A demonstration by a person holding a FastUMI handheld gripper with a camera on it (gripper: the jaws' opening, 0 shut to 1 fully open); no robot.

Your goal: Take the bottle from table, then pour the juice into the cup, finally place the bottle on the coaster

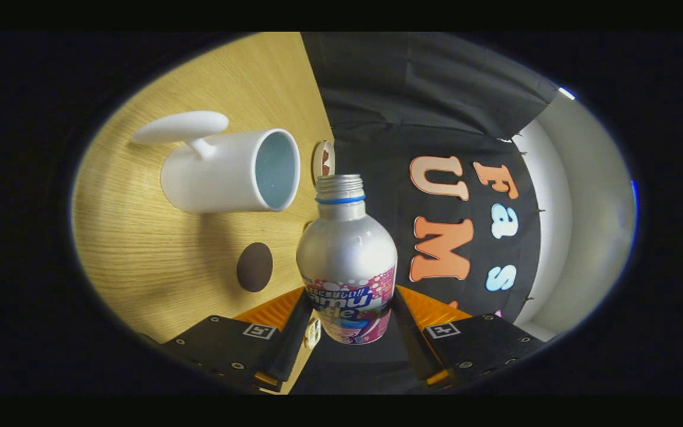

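Your hand-held gripper (347,323) pinches the bottle (346,261) by its lower body, mouth uncapped and tipped toward the cup (232,172) at ten o'clock. The mouth sits short of the rim, so juice could spill onto the tabletop (158,261).

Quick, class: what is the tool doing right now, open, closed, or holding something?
Tool: closed on the bottle, both fingers pressing its labelled lower body; bottle uncapped.
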